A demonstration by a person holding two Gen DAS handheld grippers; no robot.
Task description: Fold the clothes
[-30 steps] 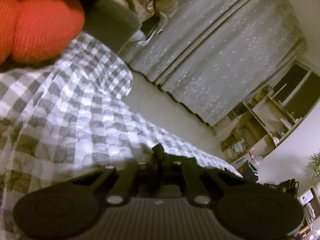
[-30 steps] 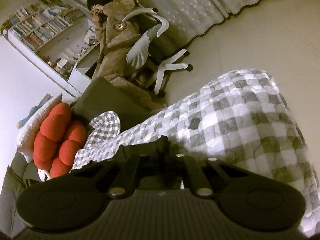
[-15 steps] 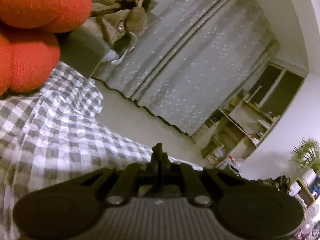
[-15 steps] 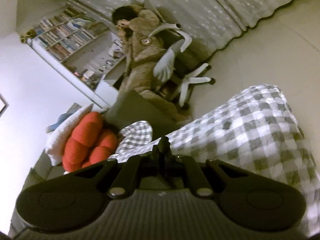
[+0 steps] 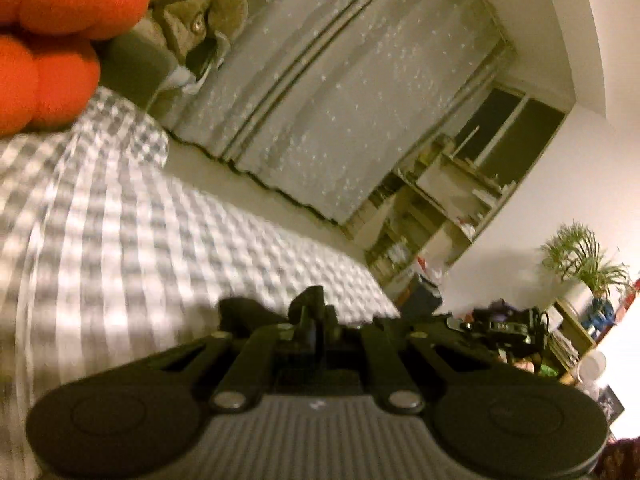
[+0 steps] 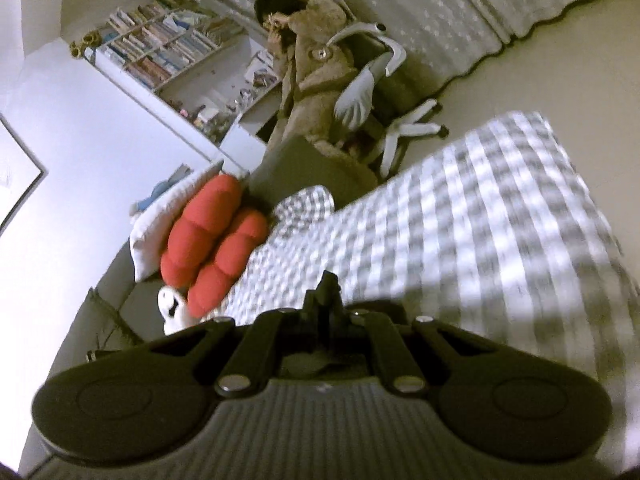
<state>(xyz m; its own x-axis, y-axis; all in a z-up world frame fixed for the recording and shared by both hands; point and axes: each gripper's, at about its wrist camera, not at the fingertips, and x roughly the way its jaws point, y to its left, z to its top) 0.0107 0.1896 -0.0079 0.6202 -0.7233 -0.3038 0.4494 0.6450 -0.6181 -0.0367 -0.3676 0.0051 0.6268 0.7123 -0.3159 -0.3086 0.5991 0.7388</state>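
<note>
Both jaws pinched together, left gripper and right gripper, whether on cloth hard to tell. Checked fabric spread across the bed. Red cushion at the bed's head end, seated person on a chair beyond.

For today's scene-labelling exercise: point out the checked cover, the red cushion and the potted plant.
checked cover (image 6: 480, 216), right wrist view, on its flat upper face.
red cushion (image 6: 208, 224), right wrist view, on its upper lobe.
potted plant (image 5: 580, 252), left wrist view, on its leaves.
</note>
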